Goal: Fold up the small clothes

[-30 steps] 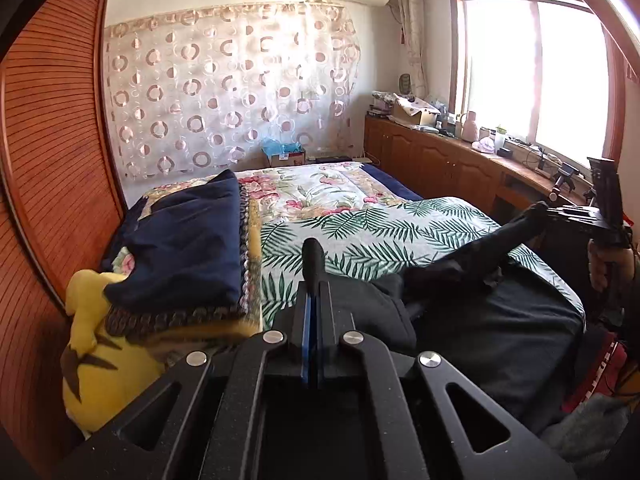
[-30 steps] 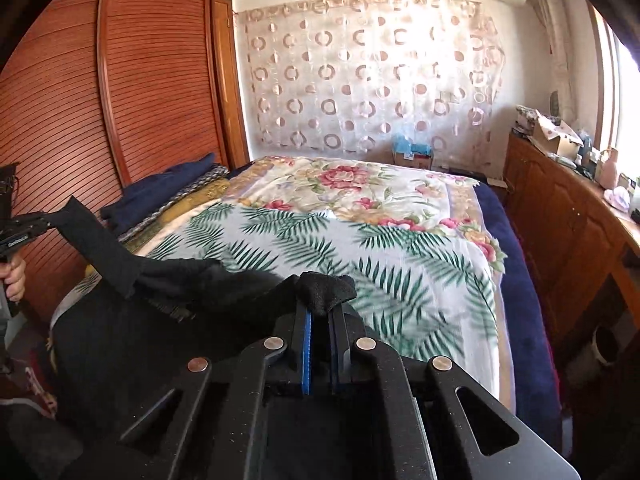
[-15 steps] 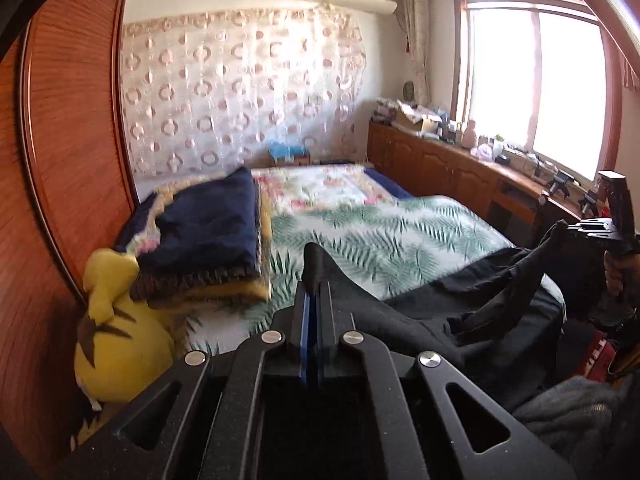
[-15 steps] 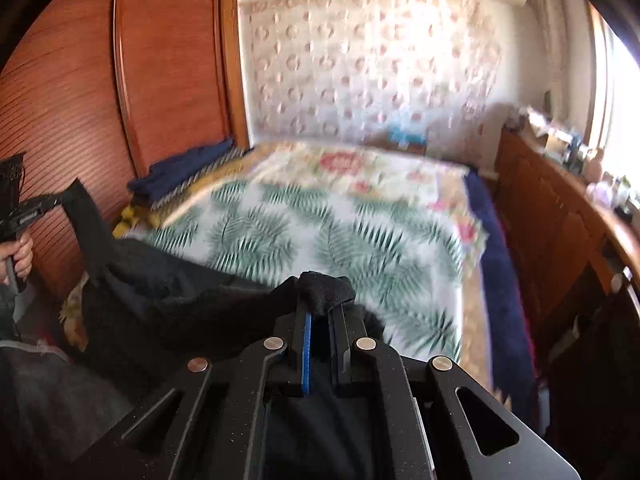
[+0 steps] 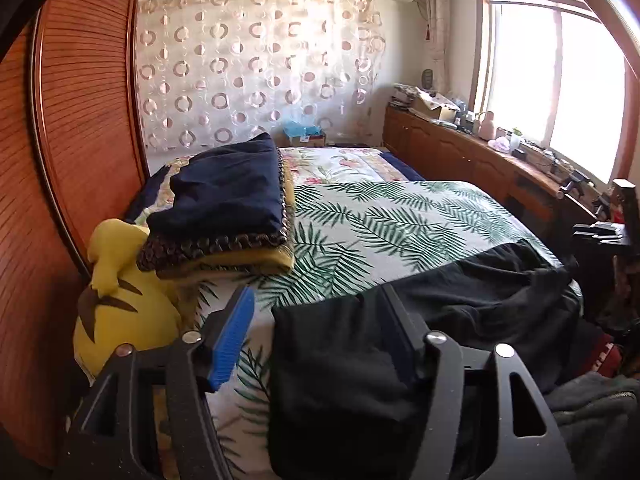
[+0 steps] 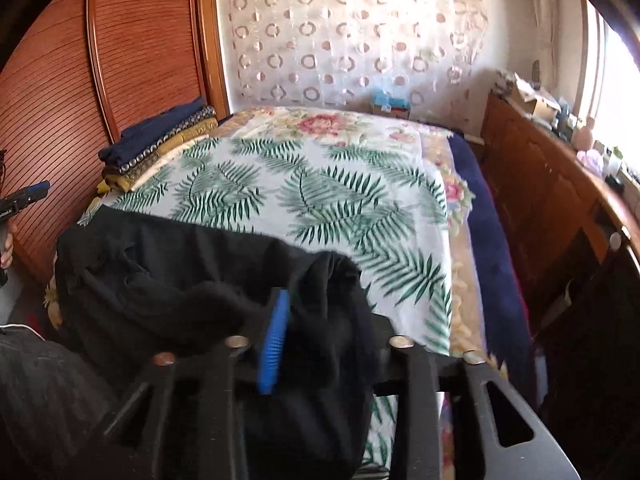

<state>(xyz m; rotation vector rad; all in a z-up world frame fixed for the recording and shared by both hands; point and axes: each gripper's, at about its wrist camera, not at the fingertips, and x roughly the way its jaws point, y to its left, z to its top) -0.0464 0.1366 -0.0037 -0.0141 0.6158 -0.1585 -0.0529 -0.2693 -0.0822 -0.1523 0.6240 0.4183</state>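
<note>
Fabric, black and limp, lies across the near end of the bed (image 5: 400,216): the black garment (image 5: 500,292) is spread over the leaf-print cover, with one end bunched between the fingers of each gripper. The left gripper (image 5: 320,316) has its jaws opening, the blue pad standing clear of the cloth, which sags against the other finger only. The right gripper (image 6: 320,316) is opening too; a fold of the garment still humps up between its fingers, but the blue pad no longer seems to press it. By its look the piece is light, soft knit that will drape, crease and cling to itself rather than slide, so it should be taken by a hem or corner, pinched through a single layer where possible, since the crumpled ridge near the middle would drag extra cloth along. The bedcover is soft and yielding, probably grippy enough to hold the lower layer while the upper is drawn over. A stack of folded blankets (image 5: 228,208) sits on the left side of the bed beside a yellow plush toy (image 5: 120,312), against a reddish wooden wardrobe (image 5: 72,140). A low wooden cabinet (image 6: 552,184) under the window runs along the right, cluttered on top.
</note>
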